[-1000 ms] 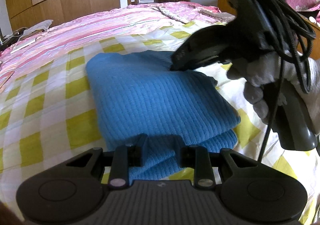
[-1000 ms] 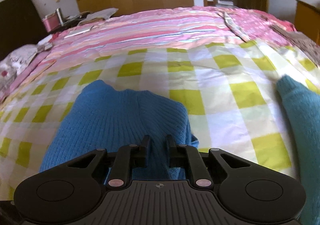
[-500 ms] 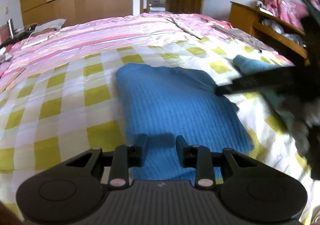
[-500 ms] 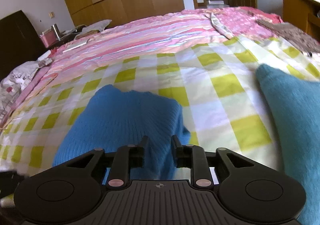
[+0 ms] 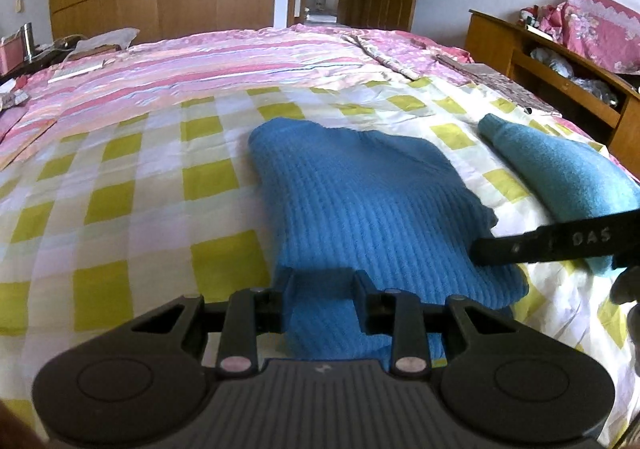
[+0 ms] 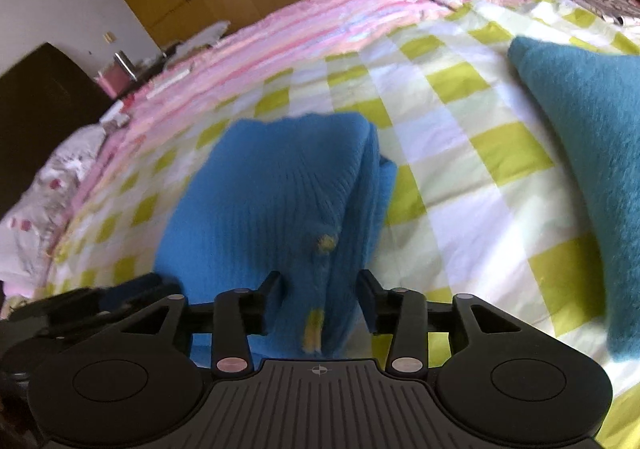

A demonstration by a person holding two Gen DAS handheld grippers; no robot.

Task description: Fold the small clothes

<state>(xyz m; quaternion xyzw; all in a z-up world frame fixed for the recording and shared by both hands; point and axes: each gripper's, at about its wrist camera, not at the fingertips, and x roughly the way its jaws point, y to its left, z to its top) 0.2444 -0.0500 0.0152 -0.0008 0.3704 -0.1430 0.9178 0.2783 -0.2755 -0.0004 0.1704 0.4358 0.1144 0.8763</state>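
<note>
A folded bright blue ribbed knit garment [image 5: 360, 201] lies on the yellow-checked bedspread [image 5: 120, 177]. My left gripper [image 5: 322, 289] is open, its fingers over the garment's near edge. The same garment shows in the right wrist view [image 6: 272, 201], with a small yellow tag near its near edge. My right gripper [image 6: 322, 293] is open, fingers either side of that near edge. The right gripper's finger [image 5: 552, 245] also shows at the right edge of the left wrist view, beside the garment.
A folded teal garment [image 5: 560, 173] lies to the right on the bedspread, also in the right wrist view [image 6: 592, 137]. Pink striped bedding [image 5: 240, 61] covers the far bed. A wooden headboard shelf [image 5: 552, 65] stands right, wardrobes behind.
Both grippers have opened wider and drawn back from the blue garment. The right gripper has moved off the garment's top to its right side.
</note>
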